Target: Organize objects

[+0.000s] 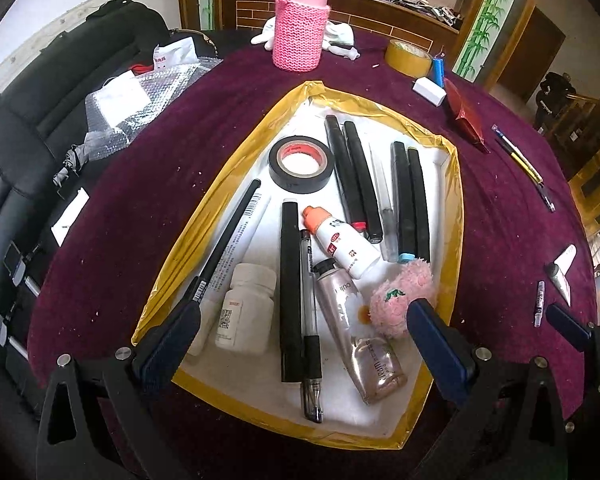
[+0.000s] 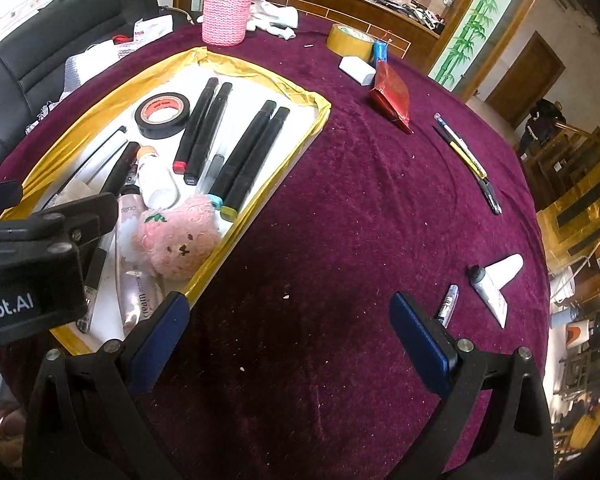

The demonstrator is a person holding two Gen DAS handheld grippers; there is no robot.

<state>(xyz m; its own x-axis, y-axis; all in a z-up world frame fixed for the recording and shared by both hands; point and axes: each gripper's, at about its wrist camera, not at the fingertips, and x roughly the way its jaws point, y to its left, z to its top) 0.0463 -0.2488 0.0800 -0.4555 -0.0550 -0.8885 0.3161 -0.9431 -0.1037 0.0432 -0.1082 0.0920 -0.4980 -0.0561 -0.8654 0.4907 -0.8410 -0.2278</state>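
With both sets of jaws spread and empty, we judge the tray (image 1: 454, 184) mostly filled, while pens (image 2: 466, 160) and a tube (image 2: 494, 284) remain on the surface (image 2: 340, 200).

We hold our left gripper (image 1: 304, 334) low in its frame, jaws spread wide and empty; our right gripper (image 2: 288, 322) sits low too, jaws wide apart, nothing between its blue pads (image 2: 420, 338)
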